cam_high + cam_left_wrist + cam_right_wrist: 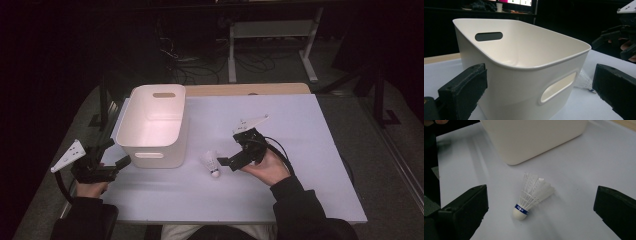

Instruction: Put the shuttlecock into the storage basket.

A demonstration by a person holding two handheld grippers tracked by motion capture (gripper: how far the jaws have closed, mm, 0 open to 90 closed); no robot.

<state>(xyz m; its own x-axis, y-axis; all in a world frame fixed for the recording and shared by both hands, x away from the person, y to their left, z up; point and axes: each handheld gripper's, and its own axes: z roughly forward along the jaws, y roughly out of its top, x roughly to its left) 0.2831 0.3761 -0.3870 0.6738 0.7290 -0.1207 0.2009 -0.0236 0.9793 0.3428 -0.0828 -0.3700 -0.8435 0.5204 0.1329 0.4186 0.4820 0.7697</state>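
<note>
Now lining up on the shuttlecock

Just ahead of my right gripper point(226, 161) lies the shuttlecock point(531, 196), on its side on the table point(300, 150), cork toward me, feathers pointing at the white bin point(155, 125). My right jaws stand wide and empty, straddling it without touching. My left gripper point(112, 155) is farther off, also wide, facing the bin

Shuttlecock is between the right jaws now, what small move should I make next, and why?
Probably ease the right gripper forward and down, then close on the shuttlecock. Its jaws stand wide open on either side, not touching it, and it lies tilted on the table beside the bin. The left gripper waits open at the bin's near corner.
</note>
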